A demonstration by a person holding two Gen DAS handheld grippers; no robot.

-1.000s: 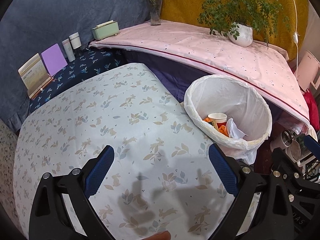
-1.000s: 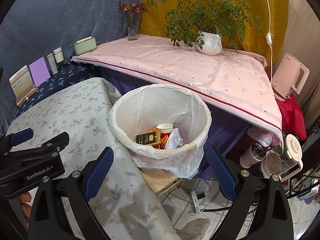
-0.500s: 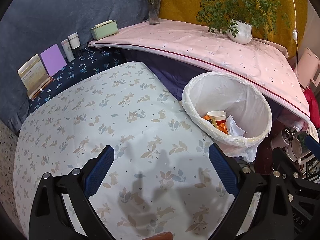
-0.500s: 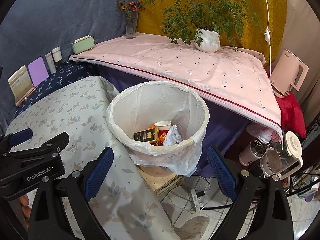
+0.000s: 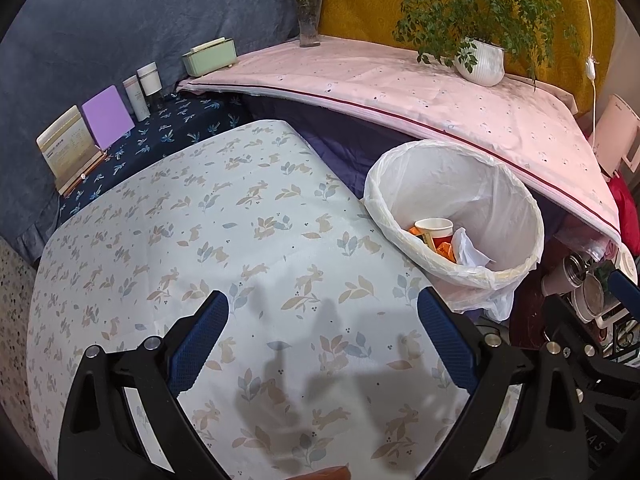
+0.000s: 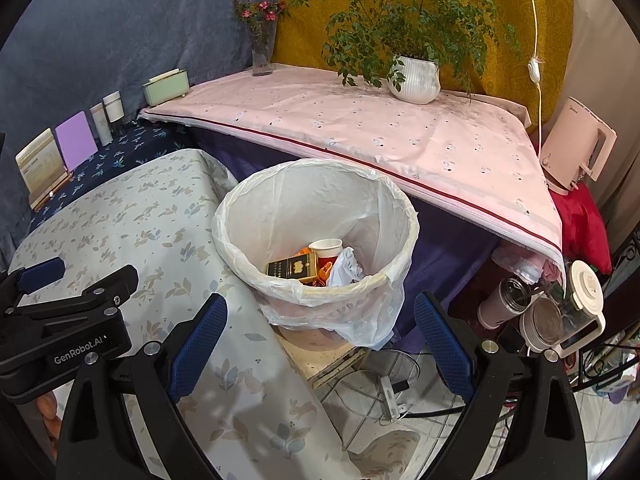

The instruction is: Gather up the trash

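Trash is lying at the bottom of the lined bin (image 6: pixel 316 216), which is standing just past the right edge of the tabletop (image 5: pixel 200 240): a paper cup (image 6: pixel 326 247), a dark flat box (image 6: pixel 292 267), a crumpled white tissue (image 6: pixel 344 268) and some orange scraps. All of it is looking light; the cup and tissue will crush easily, and the box is stiffer. The thin plastic liner (image 6: pixel 360 320) is soft and slippery, so the folded rim is probably the best place to take hold. The left tool (image 5: pixel 322 312) is hanging open over the bare cloth, and the right tool (image 6: pixel 320 316) is standing open before the bin, both gripping nothing.
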